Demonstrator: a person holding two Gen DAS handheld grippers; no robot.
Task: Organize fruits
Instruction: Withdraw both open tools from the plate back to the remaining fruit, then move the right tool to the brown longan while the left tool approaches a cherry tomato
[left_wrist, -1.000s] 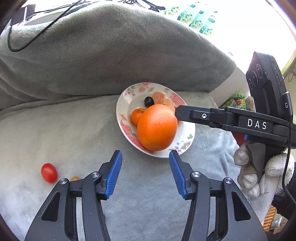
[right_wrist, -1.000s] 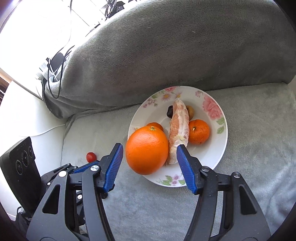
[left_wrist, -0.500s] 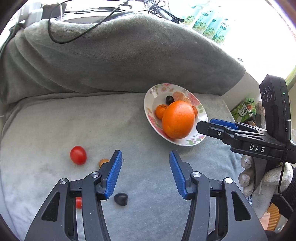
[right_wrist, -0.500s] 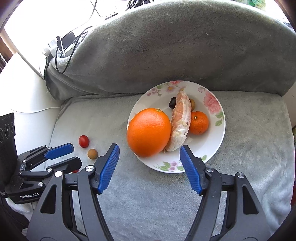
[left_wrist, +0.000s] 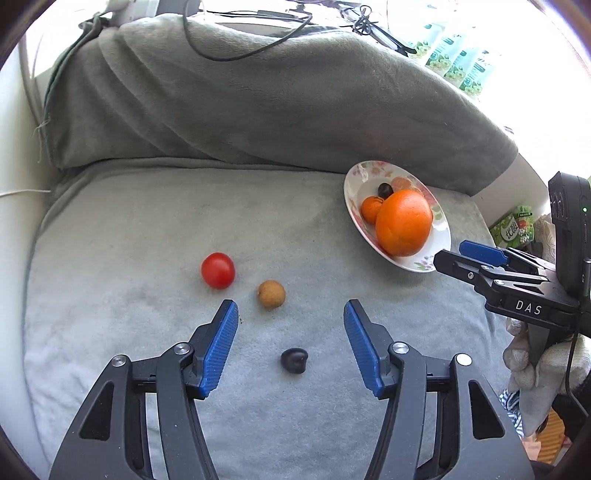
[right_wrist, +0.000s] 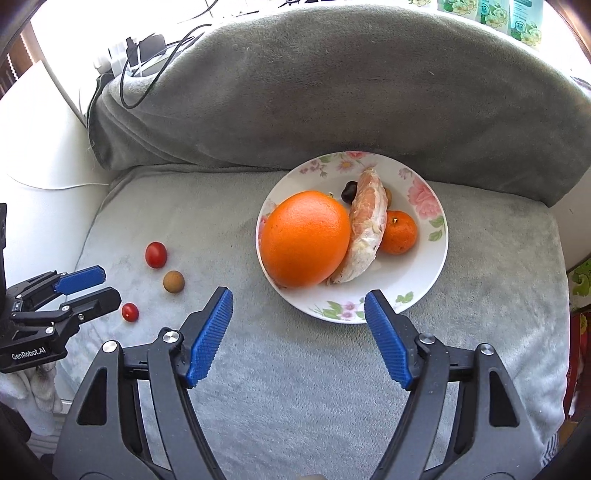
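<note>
Grey plush is covering the couch seat (left_wrist: 147, 221) where the loose fruit is lying; the left gripper (left_wrist: 290, 314), jaws having just been opening and holding nothing, is hovering over a dark cherry (left_wrist: 294, 360), with a brown longan (left_wrist: 271, 293) and a red tomato (left_wrist: 218, 270) just beyond; the right gripper (right_wrist: 298, 306), jaws also widening and empty, is sitting at the rim of the floral plate (right_wrist: 424, 280) holding the big orange (right_wrist: 304, 239); on such soft fabric, I reckon the small round cherry is liable to roll or sink away from closing jaws.
</note>
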